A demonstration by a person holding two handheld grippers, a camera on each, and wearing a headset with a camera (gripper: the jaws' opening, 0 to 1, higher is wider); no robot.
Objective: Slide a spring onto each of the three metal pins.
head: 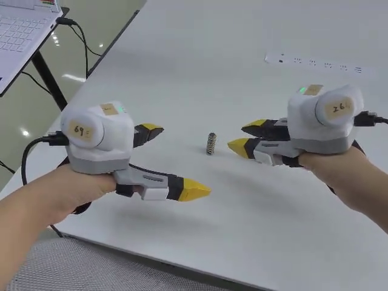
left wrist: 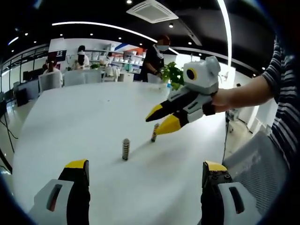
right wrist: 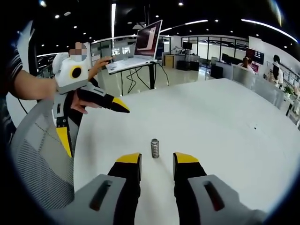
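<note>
A small upright pin with a coiled spring on it [head: 211, 143] stands on the white table [head: 200, 66] between the two grippers. In the left gripper view it [left wrist: 125, 149] stands ahead of the jaws, and a second small upright piece [left wrist: 154, 132] stands just under the right gripper [left wrist: 157, 124]. The right gripper view has the spring [right wrist: 154, 147] just beyond its own tips. My left gripper [head: 176, 159] is wide open and holds nothing. My right gripper [head: 241, 137] points left at the spring, its jaws a little apart and holding nothing.
A laptop [head: 18, 30] sits on a stand off the table's left edge, with cables [head: 79, 36] hanging by it. A white power strip [head: 315, 62] lies at the far right. The near table edge [head: 182, 257] runs below the hands. Seated people [left wrist: 51, 70] are far behind.
</note>
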